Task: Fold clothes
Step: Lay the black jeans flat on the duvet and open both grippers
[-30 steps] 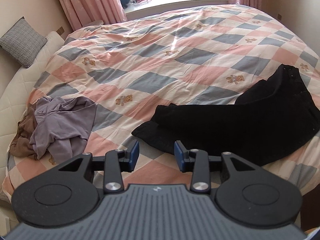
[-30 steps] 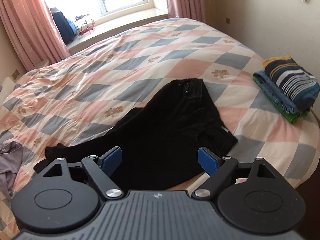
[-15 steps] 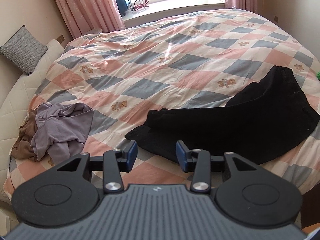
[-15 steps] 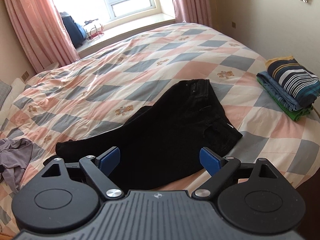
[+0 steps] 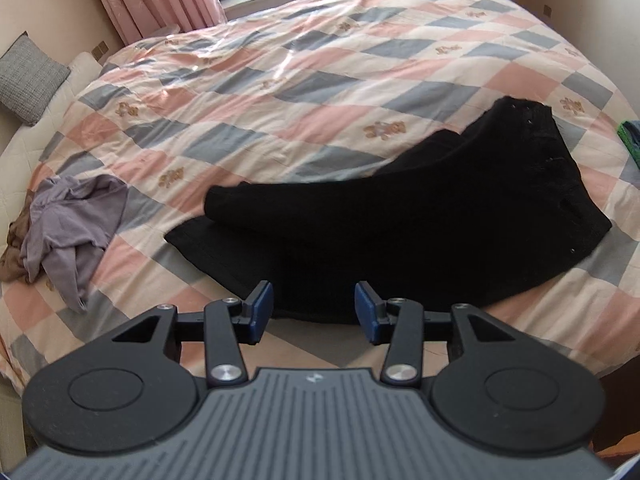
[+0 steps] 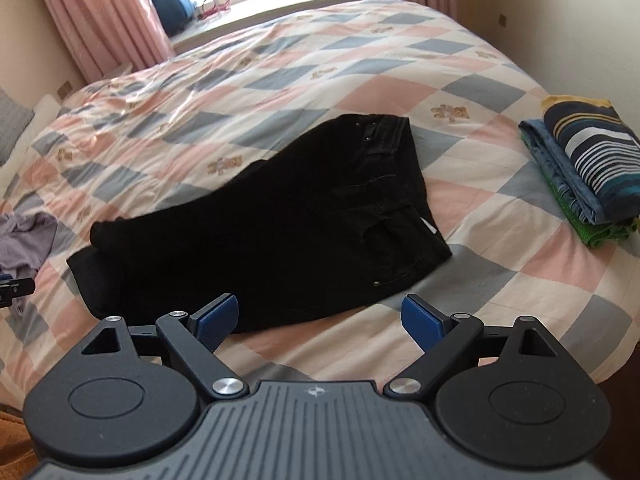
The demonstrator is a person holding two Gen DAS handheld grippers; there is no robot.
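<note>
Black trousers (image 5: pixel 400 216) lie folded lengthwise on the checked bedspread (image 5: pixel 320 60), waist to the right, leg ends to the left. They also show in the right wrist view (image 6: pixel 260 220). My left gripper (image 5: pixel 314 312) is open and empty, just above the trousers' near edge by the lower legs. My right gripper (image 6: pixel 320 316) is wide open and empty, at the near edge of the trousers (image 6: pixel 260 220) toward the waist end. A crumpled lilac garment (image 5: pixel 68 220) lies at the bed's left edge.
A stack of folded clothes (image 6: pixel 584 168), striped on top, sits at the bed's right edge. A brown garment (image 5: pixel 12 248) lies under the lilac one. A grey pillow (image 5: pixel 28 76) is at the far left. Pink curtains (image 6: pixel 96 16) and a window sill are behind the bed.
Both grippers have moved in closer to the trousers and shifted slightly right. Both stay open and empty. The clothes have not moved.
</note>
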